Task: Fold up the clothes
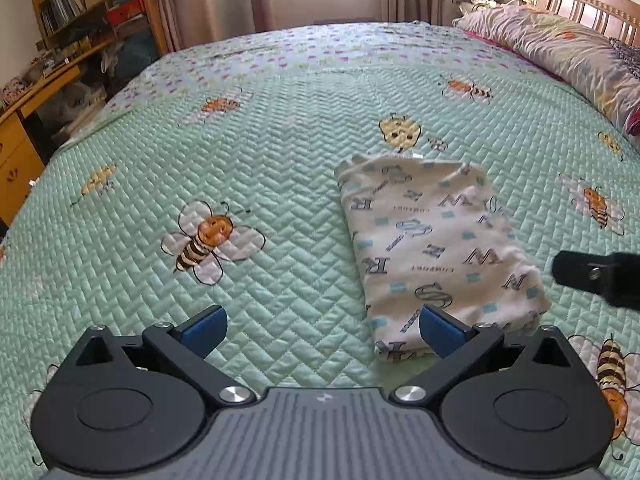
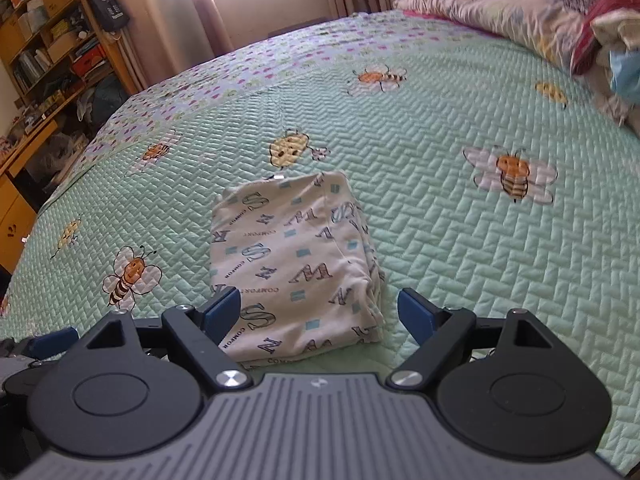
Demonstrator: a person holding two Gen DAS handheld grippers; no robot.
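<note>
- Left gripper [image 1: 322, 330], in the left wrist view, hangs with its blue pads spread wide and nothing between them; its right-hand pad sits just over the near left corner of the folded garment [image 1: 436, 248], the other pad over bare quilt.
- That garment, white with printed letters, lies folded into a narrow rectangle on the green bee-patterned bedspread [image 1: 240, 184], near the gripper and to the right of centre.
- Risk here, as I judge it: closing from this offset would pinch only a corner layer or catch the quilt beneath, dragging the stack open instead of folding it.
- A dark finger [image 1: 592, 272] of the other tool enters from the right edge, cut off by the frame; whether it touches the cloth's far side cannot be told.
- Right gripper [image 2: 320, 314], in the right wrist view, is also released, pads wide apart and straddling the garment's near end without pressing on it.
- The garment's right edge shows several loose layers; a grab that takes only the top ones could peel them off and leave a skewed fold.
- The garment's nearest hem is hidden behind the gripper body, so how many layers lie there is unclear.
- A bit of blue and black at the lower left is probably the left tool, mostly cut off.
- Heaped bedding [image 2: 500, 4] at the far side is too blurred to sort out.
</note>
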